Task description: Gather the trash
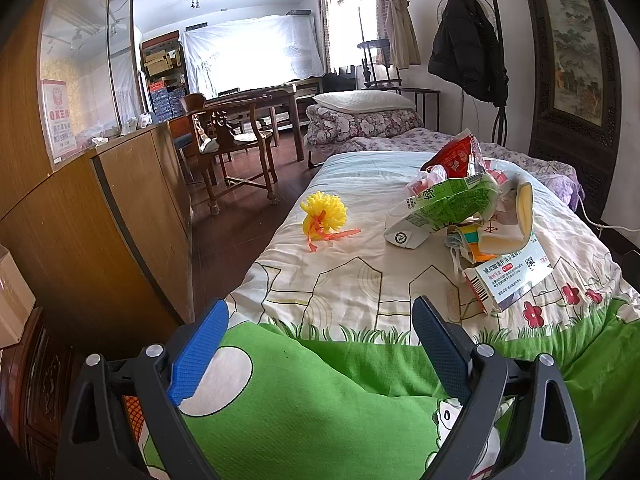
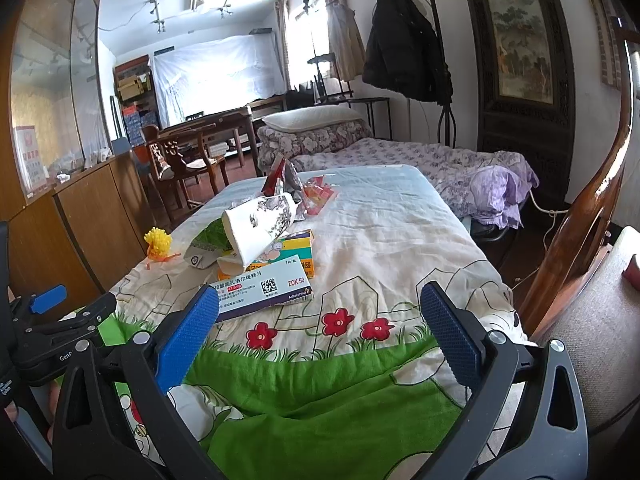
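left gripper [image 1: 320, 320]: fingers spread wide, holding nothing, over the green near end of the bed cover [image 1: 360, 280].
right gripper [image 2: 320, 308]: fingers spread wide, holding nothing, over the near end too.
trash pile [image 1: 472, 216]: in the middle of the bed, toward its right edge, ahead of both grippers.
in the pile: a white medicine box [image 2: 264, 292] nearest, a paper cup [image 2: 256, 232] lying on its side, a green wrapper [image 1: 448, 204], a red packet [image 1: 452, 156] at the back.
yellow pom-pom [image 1: 323, 212]: alone by the bed's left edge, apart from the pile.
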`<state>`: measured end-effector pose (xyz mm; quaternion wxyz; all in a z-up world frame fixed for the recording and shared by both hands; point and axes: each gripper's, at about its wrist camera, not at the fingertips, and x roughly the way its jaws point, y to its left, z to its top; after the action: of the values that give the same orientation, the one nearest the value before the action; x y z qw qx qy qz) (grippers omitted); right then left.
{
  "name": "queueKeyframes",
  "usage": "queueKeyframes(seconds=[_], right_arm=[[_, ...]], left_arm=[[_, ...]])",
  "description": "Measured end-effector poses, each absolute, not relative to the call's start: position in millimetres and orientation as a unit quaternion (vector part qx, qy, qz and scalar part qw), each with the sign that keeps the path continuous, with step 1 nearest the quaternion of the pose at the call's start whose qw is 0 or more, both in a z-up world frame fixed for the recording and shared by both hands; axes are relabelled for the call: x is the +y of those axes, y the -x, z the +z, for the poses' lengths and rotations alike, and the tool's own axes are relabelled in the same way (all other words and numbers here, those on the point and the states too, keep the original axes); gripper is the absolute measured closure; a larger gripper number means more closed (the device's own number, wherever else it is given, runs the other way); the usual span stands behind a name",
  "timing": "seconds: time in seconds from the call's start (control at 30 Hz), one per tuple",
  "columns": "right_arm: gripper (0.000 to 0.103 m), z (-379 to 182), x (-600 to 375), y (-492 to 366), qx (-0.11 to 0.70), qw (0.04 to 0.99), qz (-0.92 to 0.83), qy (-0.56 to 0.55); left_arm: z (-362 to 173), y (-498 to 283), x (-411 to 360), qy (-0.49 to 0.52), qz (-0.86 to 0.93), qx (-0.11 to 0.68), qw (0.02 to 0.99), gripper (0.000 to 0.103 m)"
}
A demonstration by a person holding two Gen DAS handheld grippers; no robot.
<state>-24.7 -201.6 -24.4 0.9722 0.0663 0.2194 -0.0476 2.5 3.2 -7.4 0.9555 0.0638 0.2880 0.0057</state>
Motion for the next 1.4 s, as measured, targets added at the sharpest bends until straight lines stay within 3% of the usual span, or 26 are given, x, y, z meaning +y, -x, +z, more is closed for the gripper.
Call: queueKeyframes(seconds=[0.9, 1.4], right_arm=[[0.007, -27, -202, 24, 0.224, 0.971, -0.043, -0.071], [0.007, -30, -206, -2, 0.281, 0.952, 0.01, -0.125]], left_arm=[[-8, -11, 10, -0.046, 0.003, 0.312, 0.949, 0.012], [4, -142, 20, -0.001, -0.058, 0.414, 0.908, 0.016]])
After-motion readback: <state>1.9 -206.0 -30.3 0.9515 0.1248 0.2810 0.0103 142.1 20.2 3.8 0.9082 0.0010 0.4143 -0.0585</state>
